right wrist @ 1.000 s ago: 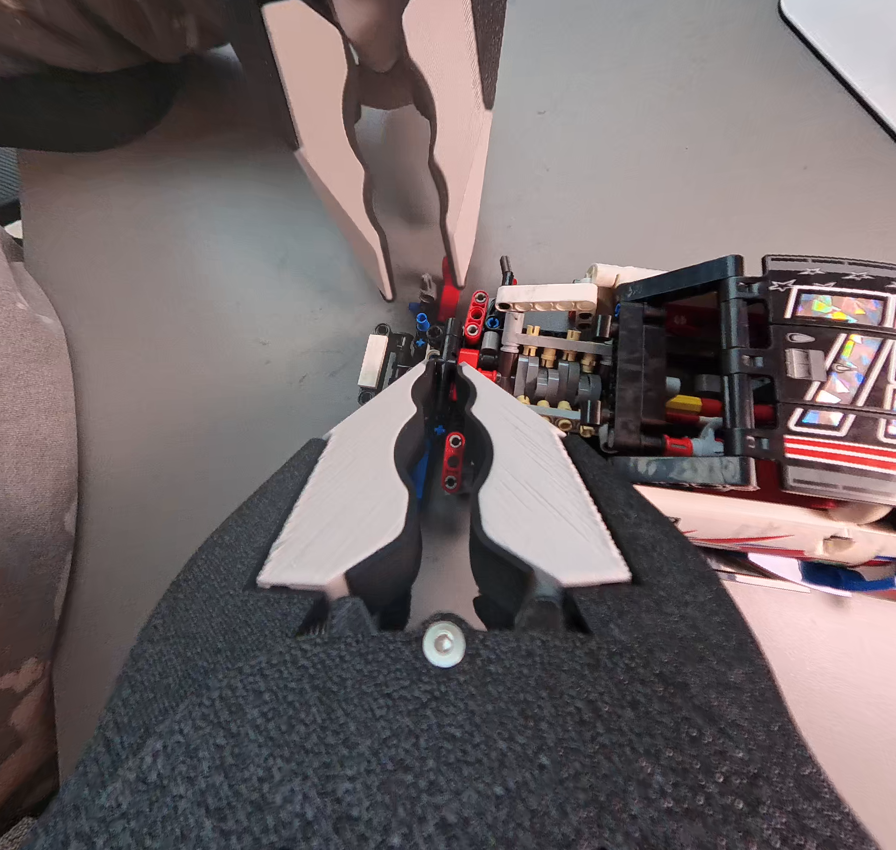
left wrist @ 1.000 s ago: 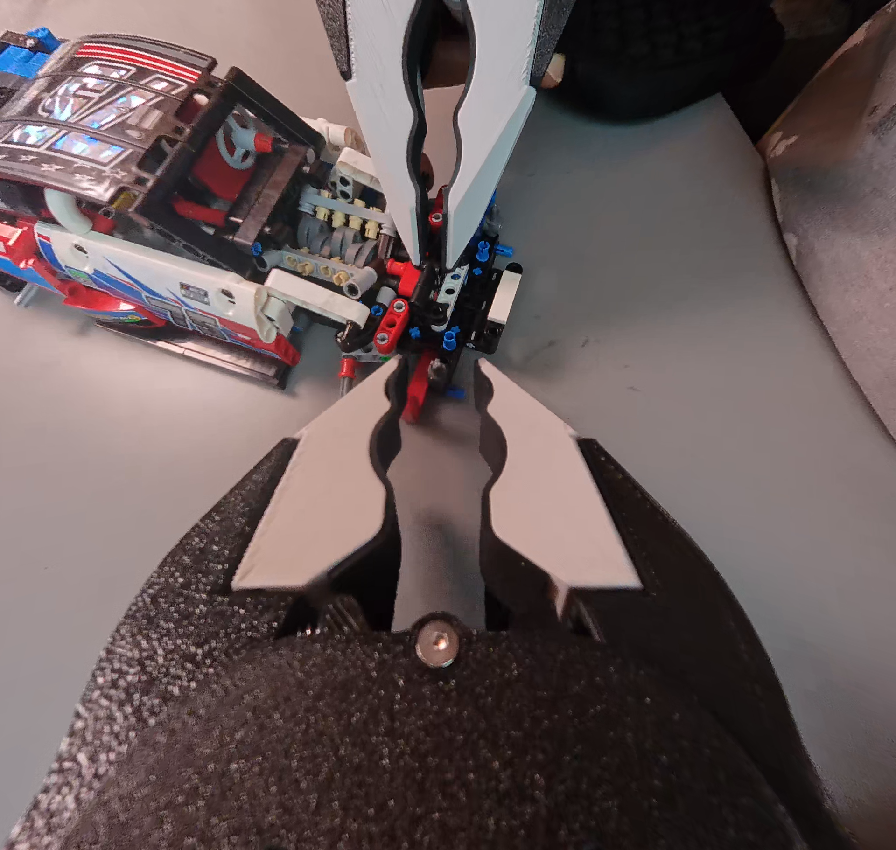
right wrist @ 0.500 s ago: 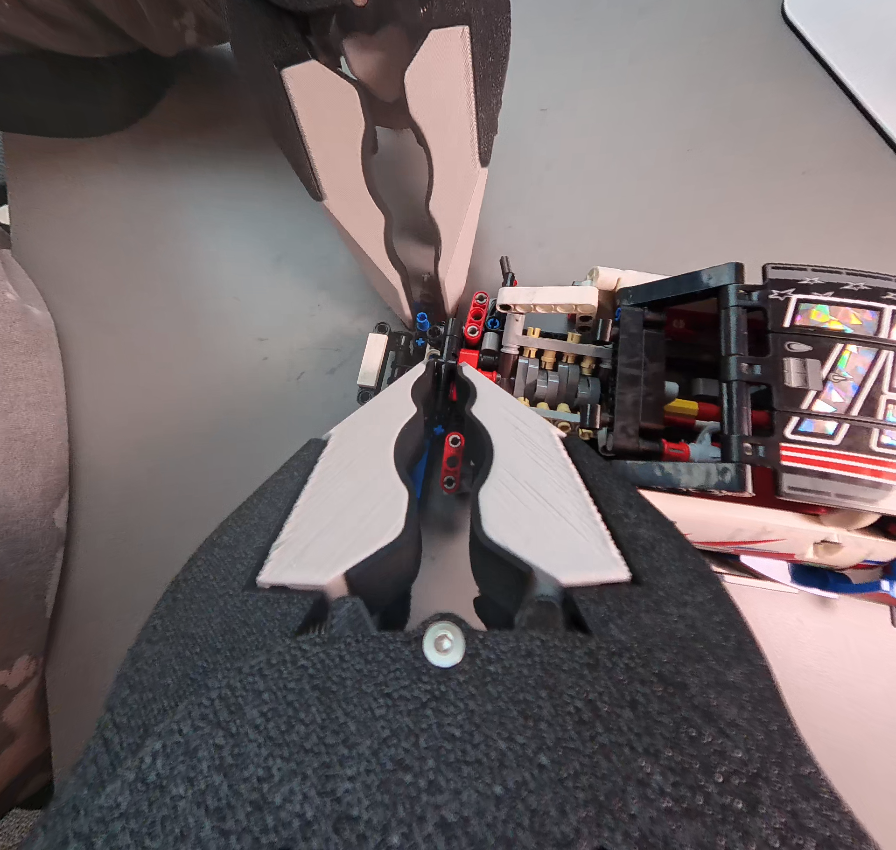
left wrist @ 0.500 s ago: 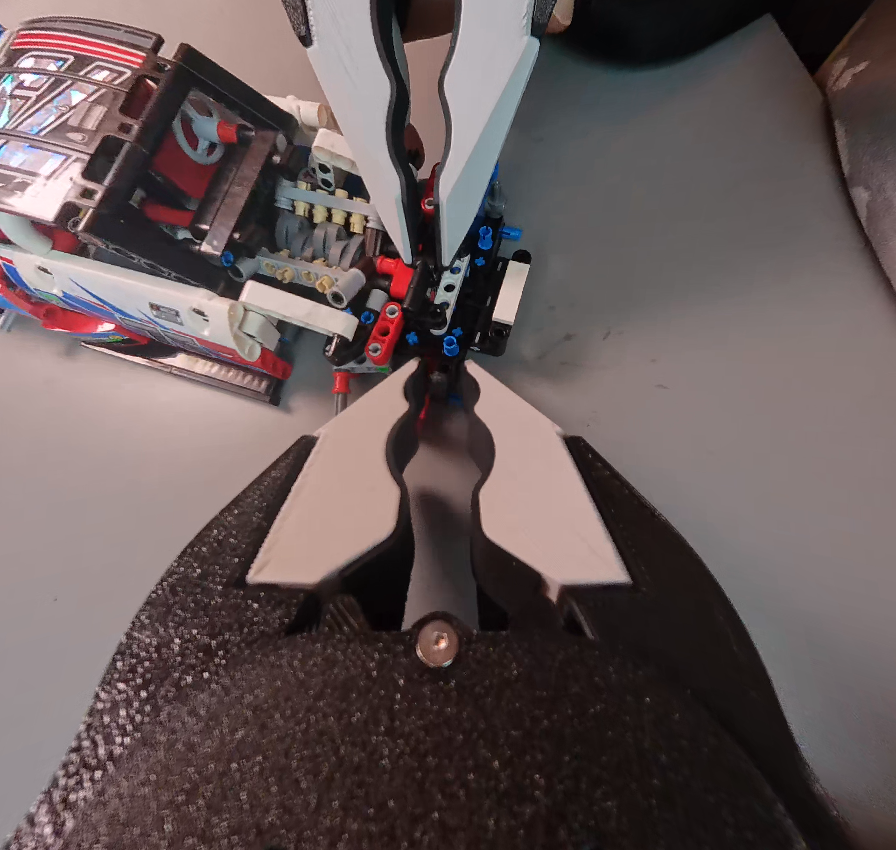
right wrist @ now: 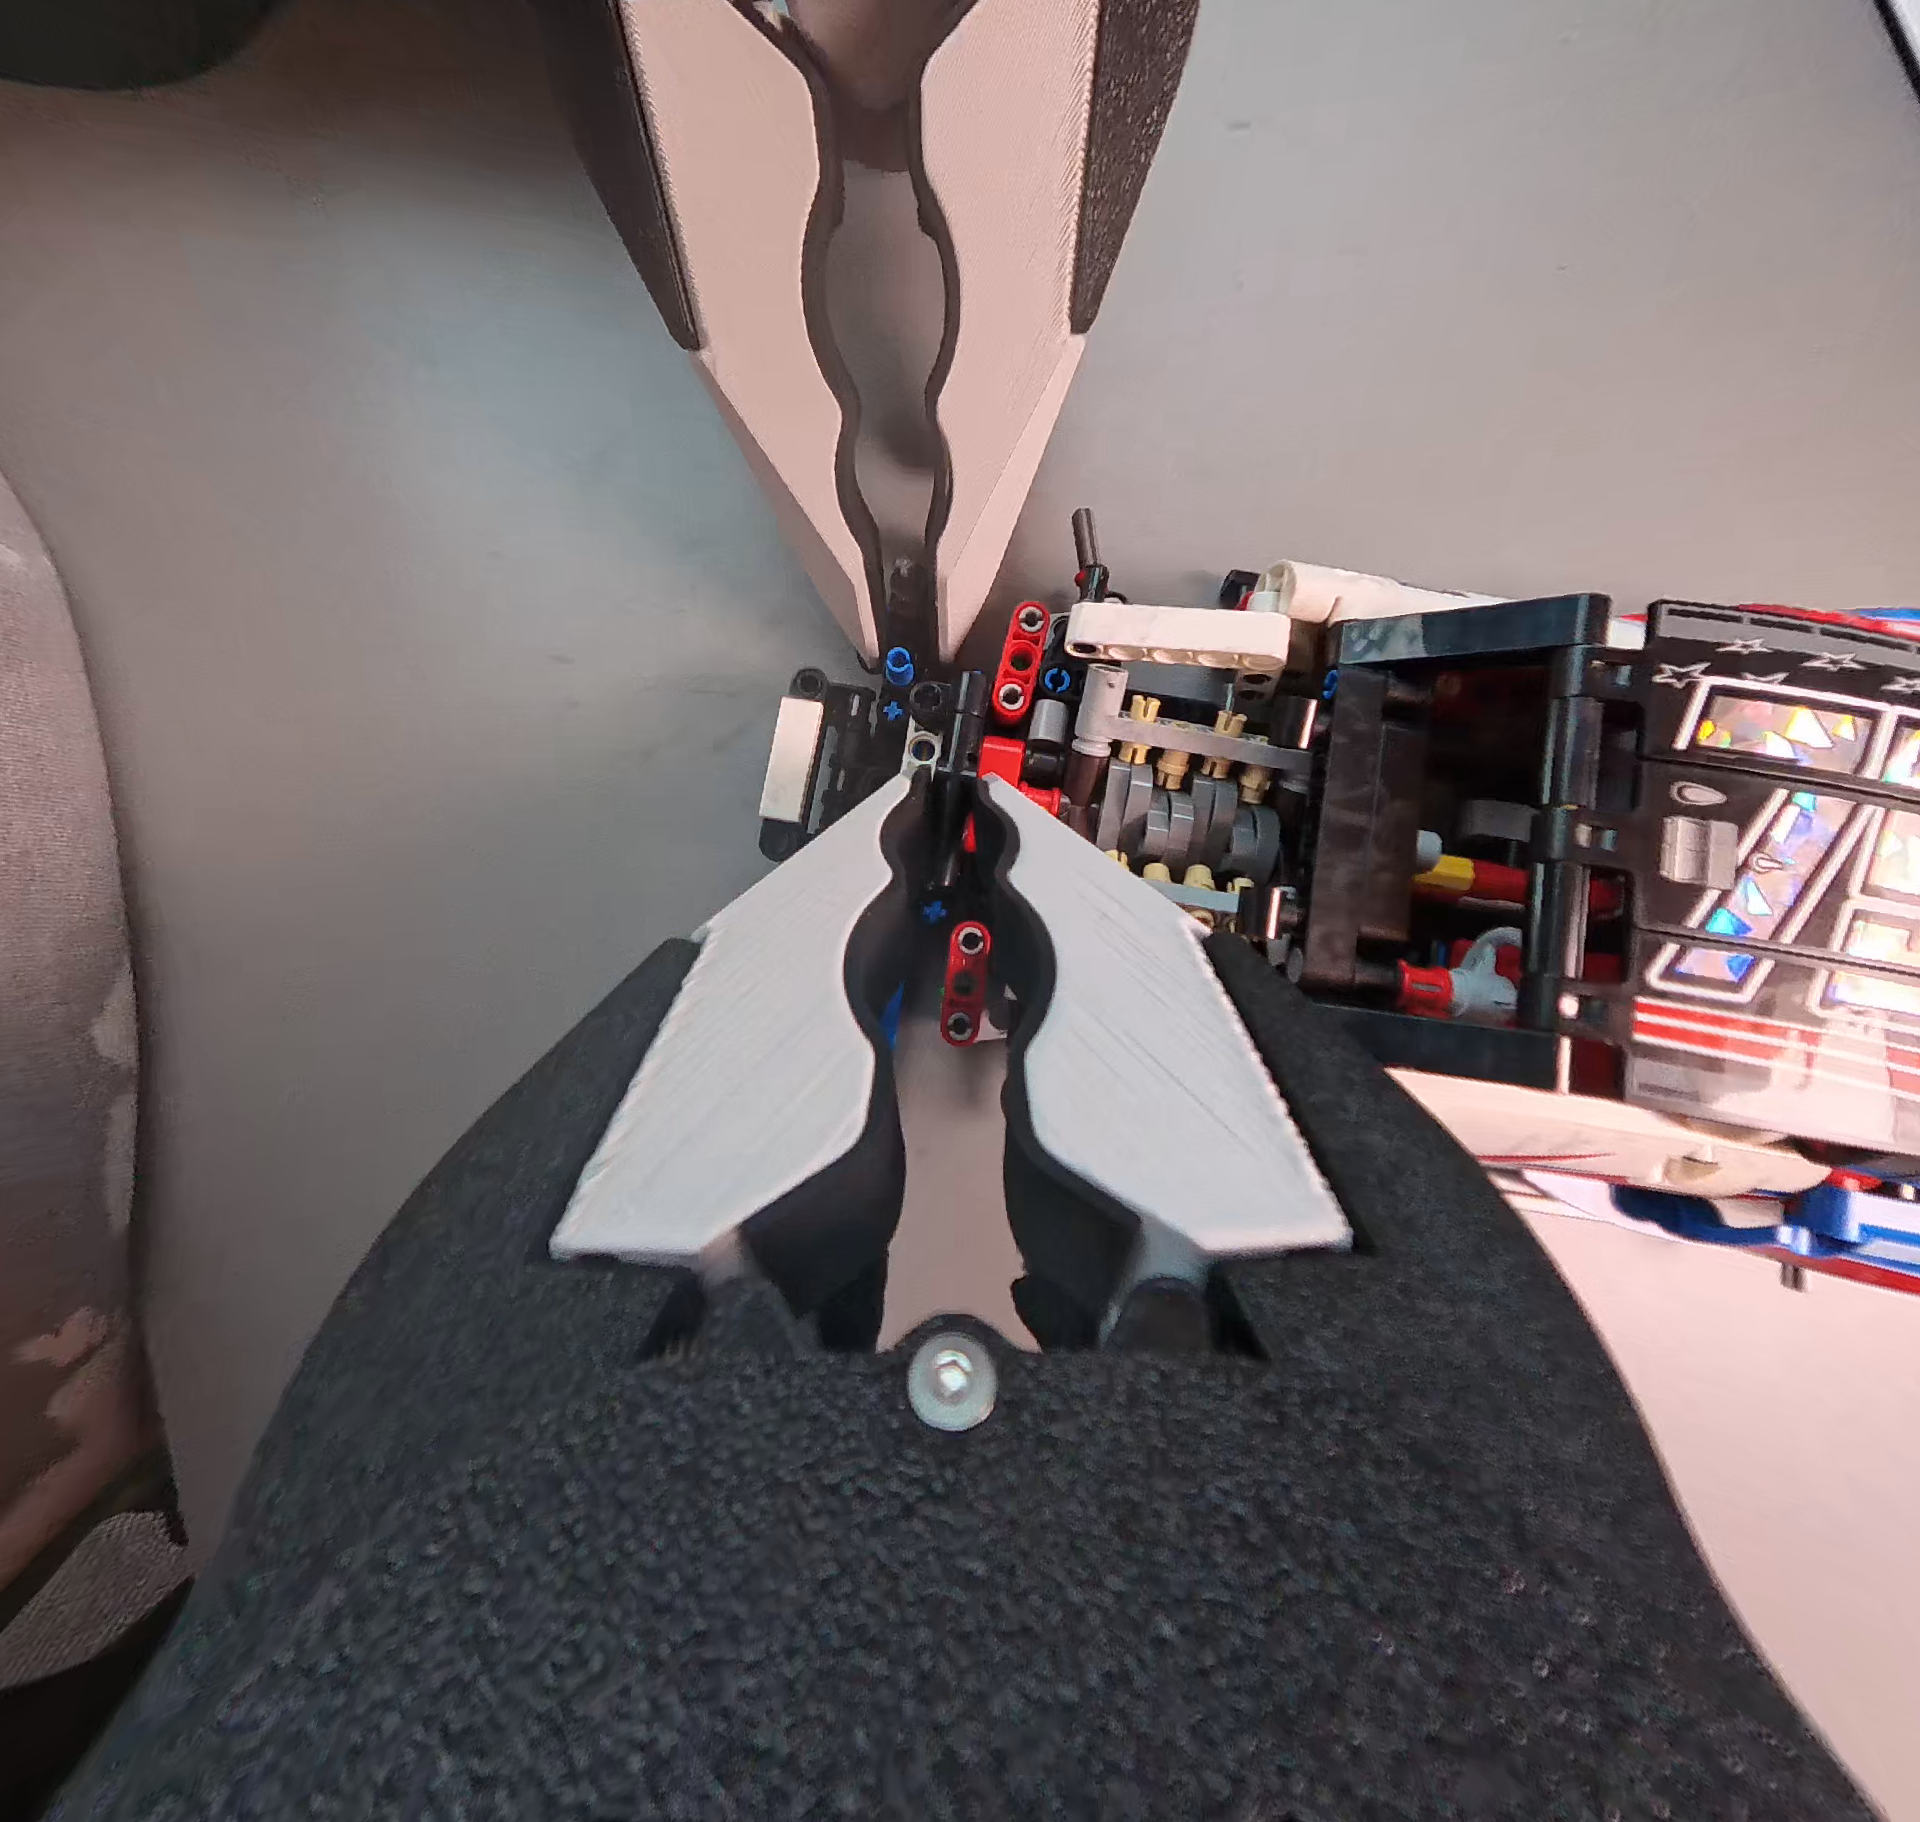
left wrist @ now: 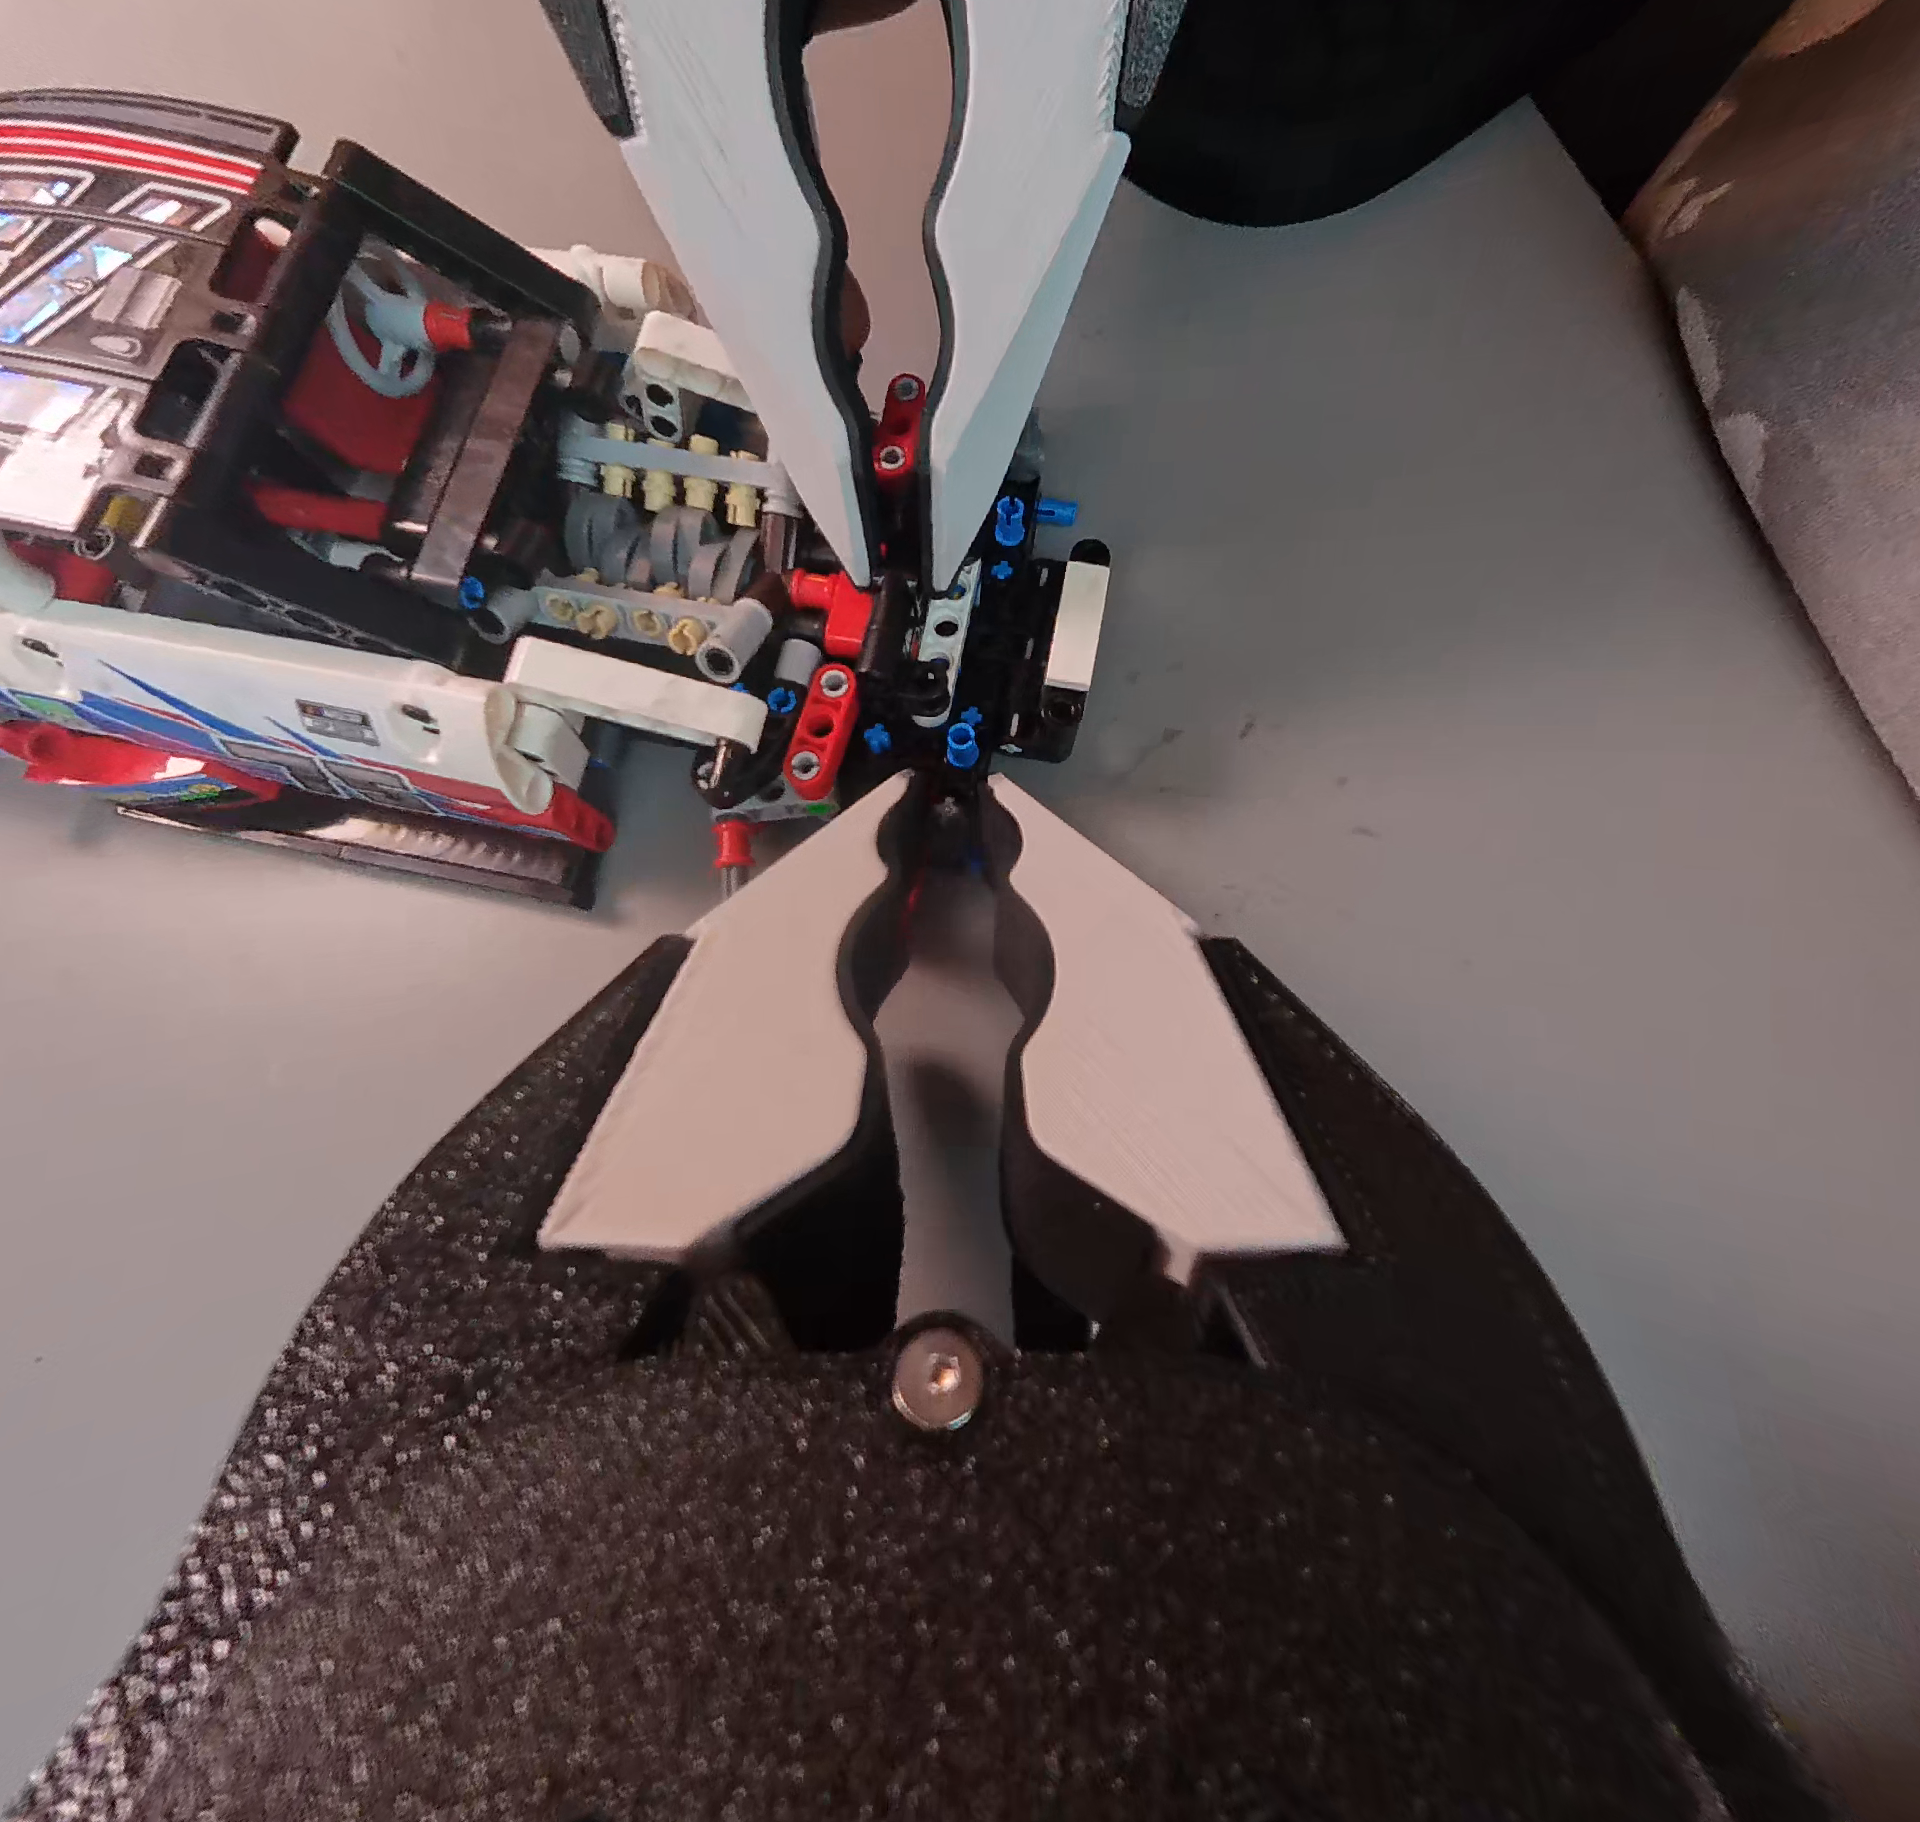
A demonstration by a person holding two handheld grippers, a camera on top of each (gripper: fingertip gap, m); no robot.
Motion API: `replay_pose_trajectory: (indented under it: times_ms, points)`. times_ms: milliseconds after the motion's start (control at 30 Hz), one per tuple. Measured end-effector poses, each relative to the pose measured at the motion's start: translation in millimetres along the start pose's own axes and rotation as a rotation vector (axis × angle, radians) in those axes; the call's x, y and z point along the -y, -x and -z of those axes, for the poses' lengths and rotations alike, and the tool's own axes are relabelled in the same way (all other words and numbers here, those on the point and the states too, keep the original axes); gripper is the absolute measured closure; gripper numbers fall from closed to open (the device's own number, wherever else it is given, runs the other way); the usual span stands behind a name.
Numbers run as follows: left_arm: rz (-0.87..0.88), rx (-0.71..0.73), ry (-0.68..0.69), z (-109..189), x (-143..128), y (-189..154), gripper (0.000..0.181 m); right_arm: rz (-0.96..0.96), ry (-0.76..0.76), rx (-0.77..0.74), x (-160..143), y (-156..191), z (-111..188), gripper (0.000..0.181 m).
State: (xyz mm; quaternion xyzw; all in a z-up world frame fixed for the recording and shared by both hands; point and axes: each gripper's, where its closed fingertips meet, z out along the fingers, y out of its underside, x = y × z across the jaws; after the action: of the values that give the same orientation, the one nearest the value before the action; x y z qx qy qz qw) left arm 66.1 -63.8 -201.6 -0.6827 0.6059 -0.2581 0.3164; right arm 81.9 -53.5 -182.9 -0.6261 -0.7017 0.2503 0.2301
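Observation:
A brick-built toy race car (left wrist: 312, 546) lies on the grey table (left wrist: 1455, 941). It also shows in the right wrist view (right wrist: 1455, 785). Its open engine end, with black, red and blue small parts (left wrist: 935, 671), lies between my two grippers. My left gripper (left wrist: 945, 785) is shut on a small black and red part at that end. My right gripper (right wrist: 945, 785) is shut on a black beam (right wrist: 951, 796) of the same end, with a red beam (right wrist: 966, 983) between its fingers. Each gripper shows in the other's view, the right (left wrist: 904, 577) and the left (right wrist: 904, 645), tip to tip.
A person's mottled grey clothing (left wrist: 1818, 422) lies at the table's edge, and it also shows in the right wrist view (right wrist: 52, 837). A dark sleeve (left wrist: 1351, 58) is behind the right gripper. A white flat thing (right wrist: 1896, 27) lies at the far corner. The grippers are tip to tip, or close to it. The white flat thing (right wrist: 1896, 27) is about equally far from each gripper, around 30 cm.
My left gripper has moved in on the car's end and shut on the small part; it was open a second ago. My right gripper has kept its hold.

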Motion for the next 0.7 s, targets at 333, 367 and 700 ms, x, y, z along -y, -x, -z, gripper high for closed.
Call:
replay_pose_trajectory:
  times_ms: [333,367,700]
  points:
    - [-0.060,-0.015,-0.024,2.2,1.5,-8.8,0.177,-0.010,0.027,0.029,0.0,5.5,-0.7,0.174]
    - [-0.058,-0.019,-0.027,2.7,1.9,-9.1,0.177,-0.008,0.028,0.030,0.1,5.5,-0.5,0.174]
    - [-0.032,0.037,0.046,2.2,-5.2,-6.0,0.172,0.026,0.046,0.013,2.5,3.1,-2.4,0.174]
